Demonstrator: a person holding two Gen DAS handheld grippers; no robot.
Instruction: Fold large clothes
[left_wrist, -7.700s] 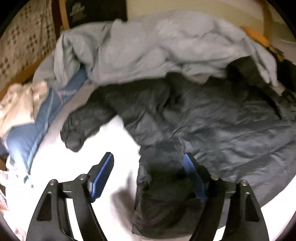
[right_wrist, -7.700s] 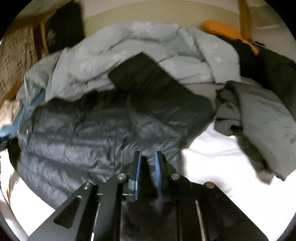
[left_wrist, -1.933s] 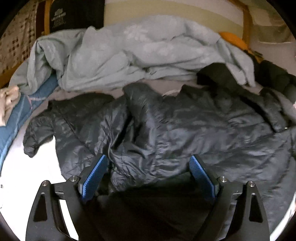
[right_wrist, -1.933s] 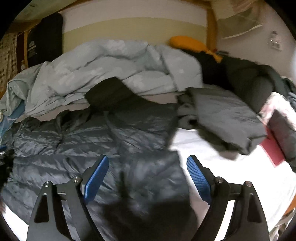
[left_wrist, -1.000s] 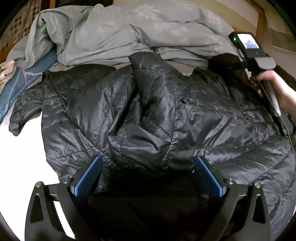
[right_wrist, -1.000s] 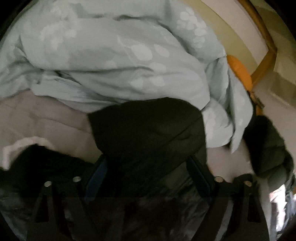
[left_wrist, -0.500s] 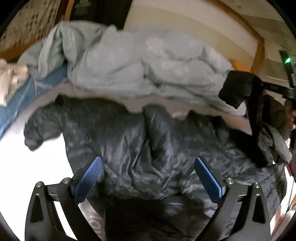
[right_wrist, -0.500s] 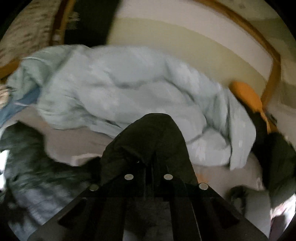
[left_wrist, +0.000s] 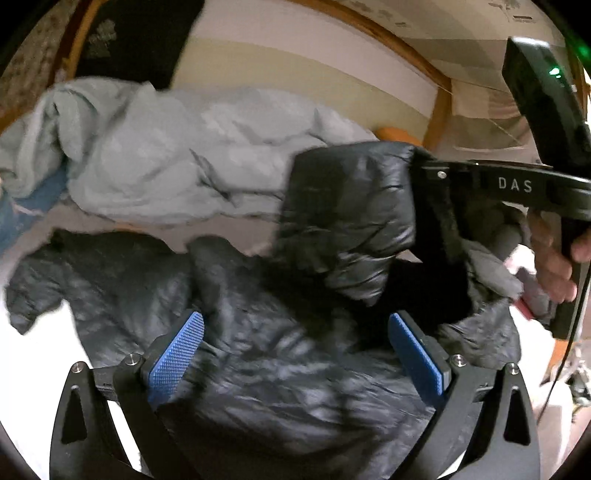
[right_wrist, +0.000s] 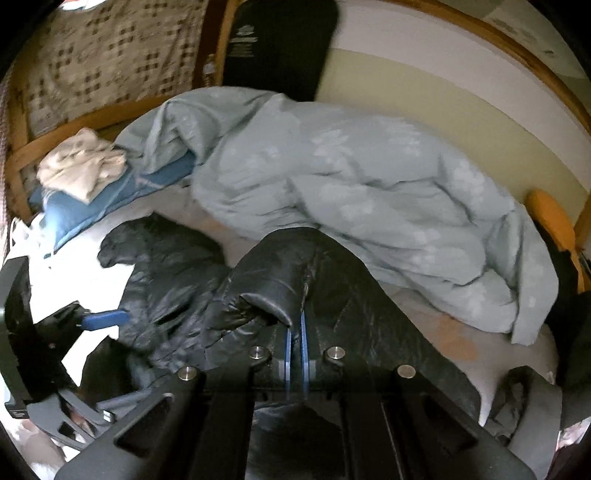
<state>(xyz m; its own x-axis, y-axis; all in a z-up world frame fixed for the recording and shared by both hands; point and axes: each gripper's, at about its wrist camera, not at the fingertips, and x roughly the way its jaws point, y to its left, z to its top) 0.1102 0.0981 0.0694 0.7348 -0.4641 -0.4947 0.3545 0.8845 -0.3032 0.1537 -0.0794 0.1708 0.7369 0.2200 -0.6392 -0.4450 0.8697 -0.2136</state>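
Closest in, the left gripper (left_wrist: 295, 354) hovered low over the black puffer jacket (left_wrist: 258, 369), blue pads spread wide, nothing pinched between them. The jacket lay across the white bed sheet (left_wrist: 44, 354) with its long axis running side to side in the left wrist view; one sleeve (left_wrist: 33, 291) trailed out flat toward the left edge, cuff pointing left.

Just beyond, the right gripper (right_wrist: 295, 343) had its jaws squeezed together on the other sleeve (right_wrist: 291, 266) of that jacket, the blue pads nearly meeting with a fold of shiny black fabric caught in them. That sleeve was up off the bed, arched over the fingers and pointing across toward the jacket's middle, its cuff end rounded and bunched. In the left wrist view the same gripper came in from the right, level, a person's hand (left_wrist: 554, 254) wrapped round its handle, the raised sleeve draping from its tip.

Further back, a crumpled pale blue duvet (right_wrist: 369, 184) was heaped along the far side of the bed. A blue pillow (right_wrist: 110, 195) carried a cream cloth (right_wrist: 81, 166) at the left, and an orange cushion (right_wrist: 550, 218) sat at the right against the wooden bed frame (right_wrist: 74, 129).
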